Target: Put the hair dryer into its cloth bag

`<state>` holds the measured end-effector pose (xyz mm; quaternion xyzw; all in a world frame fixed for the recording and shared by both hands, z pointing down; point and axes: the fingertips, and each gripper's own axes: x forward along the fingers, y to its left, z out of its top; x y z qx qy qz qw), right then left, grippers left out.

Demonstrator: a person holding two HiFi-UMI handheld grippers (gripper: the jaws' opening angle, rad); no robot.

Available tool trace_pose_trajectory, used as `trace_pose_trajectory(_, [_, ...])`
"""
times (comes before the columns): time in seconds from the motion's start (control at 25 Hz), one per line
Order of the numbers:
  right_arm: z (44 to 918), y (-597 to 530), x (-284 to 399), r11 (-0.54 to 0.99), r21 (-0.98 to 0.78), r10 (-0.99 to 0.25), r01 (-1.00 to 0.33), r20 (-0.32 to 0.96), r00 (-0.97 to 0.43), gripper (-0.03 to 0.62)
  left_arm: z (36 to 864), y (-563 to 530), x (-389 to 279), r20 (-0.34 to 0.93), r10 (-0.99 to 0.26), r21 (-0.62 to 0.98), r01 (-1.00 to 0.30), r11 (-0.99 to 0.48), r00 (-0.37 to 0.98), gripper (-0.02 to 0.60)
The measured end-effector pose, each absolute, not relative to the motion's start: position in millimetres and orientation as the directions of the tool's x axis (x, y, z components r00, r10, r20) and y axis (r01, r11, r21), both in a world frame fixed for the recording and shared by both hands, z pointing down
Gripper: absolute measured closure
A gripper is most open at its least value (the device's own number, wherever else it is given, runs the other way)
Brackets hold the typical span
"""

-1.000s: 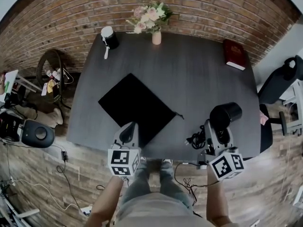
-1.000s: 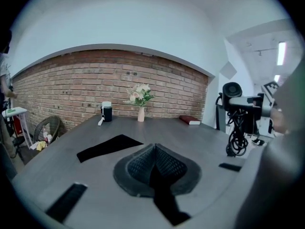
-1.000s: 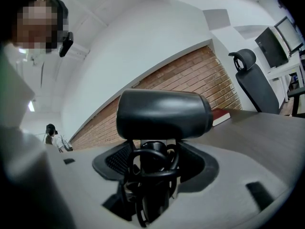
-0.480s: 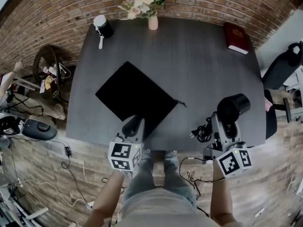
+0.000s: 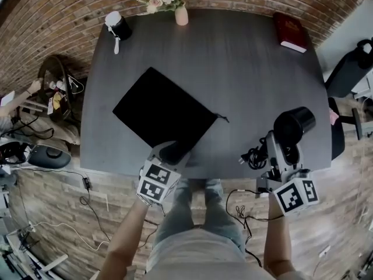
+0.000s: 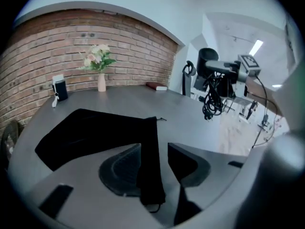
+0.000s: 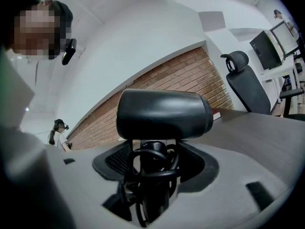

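On the matte grey table point(image 5: 245, 63), flat rectangular black cloth bag point(image 5: 157, 107)

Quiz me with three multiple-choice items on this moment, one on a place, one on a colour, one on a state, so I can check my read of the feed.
1. Where does the red book lie on the table?
A) at its far right corner
B) at its near left corner
C) at its centre

2. What colour is the cloth bag?
A) white
B) black
C) red

3. What is the right gripper doing?
A) standing open and empty
B) gripping the hair dryer by its handle
C) pinching the bag's edge

Answers:
1. A: the head view shows the book at the far edge, on the person's right.
2. B: the bag is a flat black shape on the grey tabletop.
3. B: the right gripper view shows the dryer's handle and coiled cord between the jaws, its head above them.
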<state>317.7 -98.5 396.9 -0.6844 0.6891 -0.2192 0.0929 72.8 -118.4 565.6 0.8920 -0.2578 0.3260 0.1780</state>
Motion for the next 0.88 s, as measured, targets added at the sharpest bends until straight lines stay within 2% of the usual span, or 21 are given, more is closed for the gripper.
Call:
trace_pose_trajectory(0.16, [399.6, -93.6, 320.1, -0.030, -0.430, -0.980, -0.902, 0.191, -0.059, 0.310, 590.1, -108.9, 76.8, 0.745, -0.277, 0.112, -0.523, -0.845, 0.607, 0.410])
trace_pose_trajectory(0.4, [400.4, -88.9, 322.4, -0.023, -0.440, -0.976, -0.898, 0.206, -0.076, 0.310, 613.6, -104.9, 71.6, 0.796, -0.251, 0.111, -0.540, -0.835, 0.551, 0.416])
trace_pose_trajectory(0.52, [401.1, -86.4, 323.8, -0.019, -0.440, -0.974, -0.898, 0.212, -0.083, 0.310, 619.3, -104.0, 69.2, 0.801, -0.246, 0.126, -0.556, -0.822, 0.546, 0.464])
trace_pose_trajectory(0.72, [404.4, -84.6, 322.8, -0.013, -0.433, -0.969, -0.901, 0.228, -0.095, 0.310, 625.5, -103.5, 67.6, 0.808, -0.236, 0.143, -0.567, -0.811, 0.540, 0.469])
trace_pose_trajectory(0.88, [404.6, -85.8, 318.9, -0.005, -0.432, -0.966, -0.902, 0.234, -0.107, 0.310, 624.9, -104.3, 66.3, 0.809, -0.224, 0.181, -0.593, -0.784, 0.544, 0.518])
